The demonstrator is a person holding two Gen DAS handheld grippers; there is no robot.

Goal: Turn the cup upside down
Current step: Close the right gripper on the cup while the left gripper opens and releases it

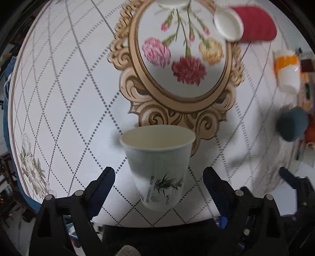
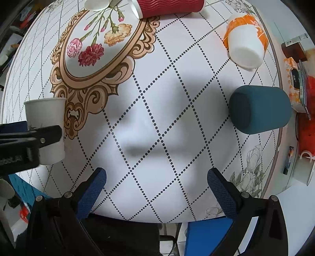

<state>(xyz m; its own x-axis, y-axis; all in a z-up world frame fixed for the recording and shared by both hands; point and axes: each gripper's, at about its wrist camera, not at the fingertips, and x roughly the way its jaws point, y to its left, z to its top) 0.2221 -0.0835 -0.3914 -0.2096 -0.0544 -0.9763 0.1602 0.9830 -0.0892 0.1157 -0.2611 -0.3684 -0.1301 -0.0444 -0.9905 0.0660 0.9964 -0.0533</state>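
Note:
A white paper cup (image 1: 157, 167) with a bamboo print stands upright, mouth up, on the round table near its front edge. My left gripper (image 1: 159, 177) is open, its blue-padded fingers on either side of the cup's lower half with gaps on both sides. In the right wrist view the same cup (image 2: 47, 120) is at the far left with the left gripper's finger (image 2: 39, 135) across it. My right gripper (image 2: 157, 178) is open and empty above the bare tablecloth.
A dark teal cup (image 2: 259, 110) lies on its side at the right. An orange-and-white cup (image 2: 246, 39) and a red ribbed cup (image 2: 169, 7) lie farther back. The table's edge (image 2: 275, 137) has clutter beyond it on the right.

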